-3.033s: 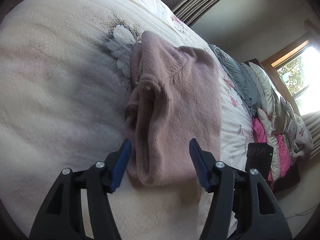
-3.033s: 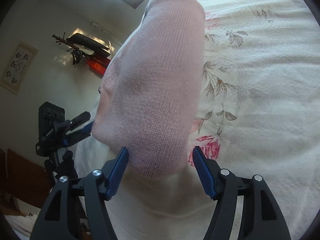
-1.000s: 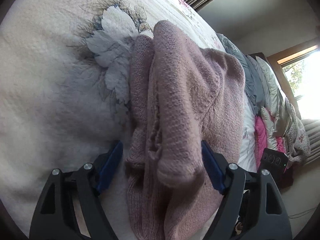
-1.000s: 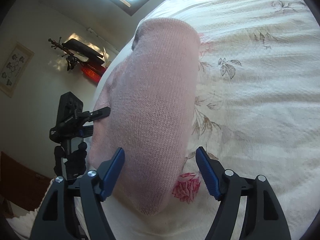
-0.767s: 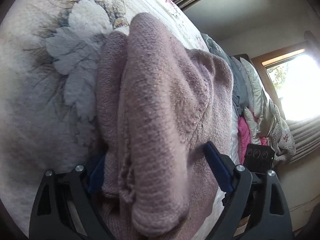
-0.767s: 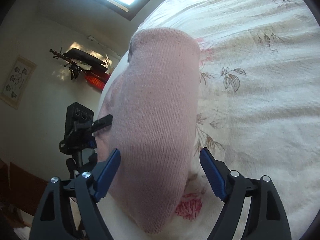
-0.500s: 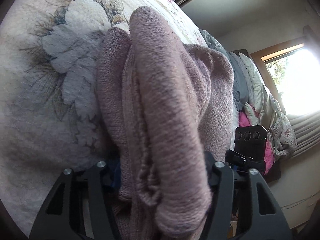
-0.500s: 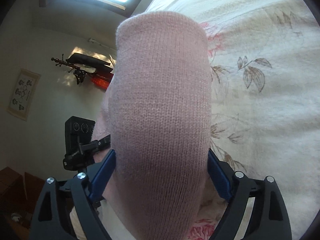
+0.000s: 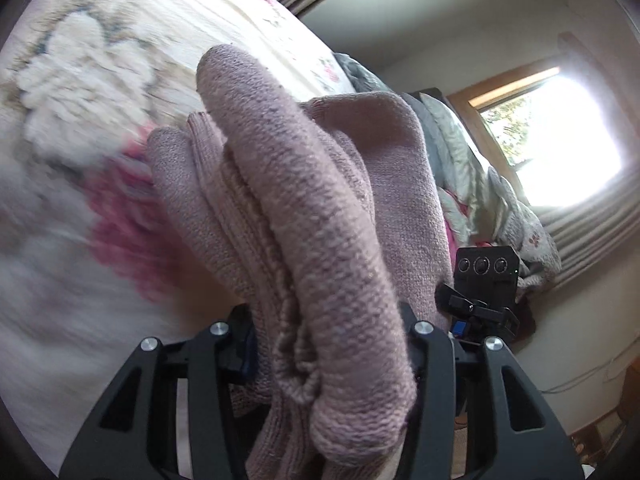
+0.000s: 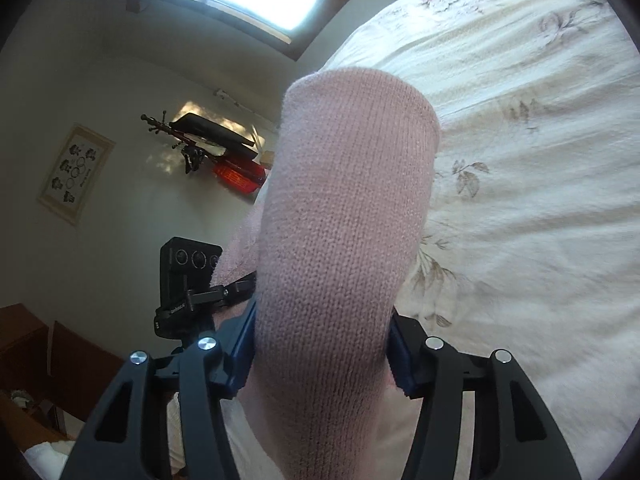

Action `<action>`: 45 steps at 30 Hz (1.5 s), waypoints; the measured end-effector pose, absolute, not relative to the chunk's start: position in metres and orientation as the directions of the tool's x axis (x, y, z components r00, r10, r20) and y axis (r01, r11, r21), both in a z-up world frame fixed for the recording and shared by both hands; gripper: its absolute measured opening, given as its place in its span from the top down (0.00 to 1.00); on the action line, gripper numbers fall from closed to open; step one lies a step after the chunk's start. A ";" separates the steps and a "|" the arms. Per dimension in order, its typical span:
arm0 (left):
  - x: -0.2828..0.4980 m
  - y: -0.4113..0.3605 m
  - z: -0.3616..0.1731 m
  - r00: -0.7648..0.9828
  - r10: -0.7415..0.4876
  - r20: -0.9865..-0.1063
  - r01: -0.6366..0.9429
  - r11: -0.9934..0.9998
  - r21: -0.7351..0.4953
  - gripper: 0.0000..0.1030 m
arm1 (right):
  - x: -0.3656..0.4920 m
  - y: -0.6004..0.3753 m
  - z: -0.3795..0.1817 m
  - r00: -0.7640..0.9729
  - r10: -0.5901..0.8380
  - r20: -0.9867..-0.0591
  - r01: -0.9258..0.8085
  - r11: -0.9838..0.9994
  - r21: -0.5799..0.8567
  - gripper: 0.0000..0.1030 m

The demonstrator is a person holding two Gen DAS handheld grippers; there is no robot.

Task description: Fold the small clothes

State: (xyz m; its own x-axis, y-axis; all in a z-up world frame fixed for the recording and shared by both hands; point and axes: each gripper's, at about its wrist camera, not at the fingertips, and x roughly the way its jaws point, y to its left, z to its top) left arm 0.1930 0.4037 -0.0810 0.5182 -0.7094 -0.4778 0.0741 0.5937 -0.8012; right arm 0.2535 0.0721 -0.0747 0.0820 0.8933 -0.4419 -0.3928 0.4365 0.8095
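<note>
Clamping a folded pink sweater (image 9: 320,216) from opposite ends, both tools have their jaws pressed in against the knit. In the left wrist view the left gripper (image 9: 326,344) sits at the bottom centre of the frame, its black fingers (image 9: 224,344) closed on a thick bundle of layered folds that rises up the middle of the picture and hides the blue pads almost wholly. Behind the bundle, a cream bedspread (image 9: 100,80) with a blurred floral print fills the left half. A pile of grey and patterned bedding (image 9: 472,168) lies at right of centre, below a bright window (image 9: 560,132).

In the right wrist view the right gripper (image 10: 322,352) holds the smooth rounded end of the sweater (image 10: 344,216), which stands up the centre of the frame between the blue pads (image 10: 240,356). The bedspread (image 10: 520,140) spreads across the right side. The other tool's camera (image 10: 188,276) shows at lower left, touching the sweater's far edge.
</note>
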 end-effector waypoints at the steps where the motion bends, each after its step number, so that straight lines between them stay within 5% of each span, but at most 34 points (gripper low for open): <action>1: 0.191 0.389 -0.078 0.518 -0.715 -0.470 0.093 0.593 -0.800 0.56 | 0.249 0.060 -0.069 0.090 0.891 -0.444 -0.399 0.441 0.804 0.45; 8: 0.182 0.306 -0.090 0.489 -0.727 -0.482 0.114 0.601 -0.791 0.56 | 0.221 -0.029 -0.071 0.134 0.857 -0.497 -0.376 0.508 0.775 0.45; 17: 0.168 0.286 -0.167 0.430 -0.695 -0.575 0.003 0.639 -0.770 0.53 | 0.226 -0.051 -0.157 0.093 0.841 -0.534 -0.201 0.541 0.817 0.43; 26: 0.144 0.287 -0.152 0.446 -0.634 -0.631 -0.019 0.699 -0.715 0.47 | 0.208 -0.065 -0.163 0.108 0.858 -0.503 -0.182 0.514 0.838 0.25; 35: 0.073 0.272 -0.121 0.487 -0.481 -0.729 0.021 0.841 -0.541 0.37 | 0.157 -0.073 -0.149 0.109 0.839 -0.534 -0.216 0.544 0.811 0.23; 42: 0.055 0.271 -0.138 0.463 -0.397 -0.793 -0.004 0.893 -0.450 0.45 | 0.128 -0.061 -0.158 0.110 0.747 -0.656 -0.232 0.661 0.714 0.49; 45: 0.054 0.275 -0.140 0.456 -0.390 -0.800 -0.010 0.897 -0.443 0.45 | 0.125 -0.056 -0.161 0.114 0.721 -0.683 -0.225 0.689 0.690 0.50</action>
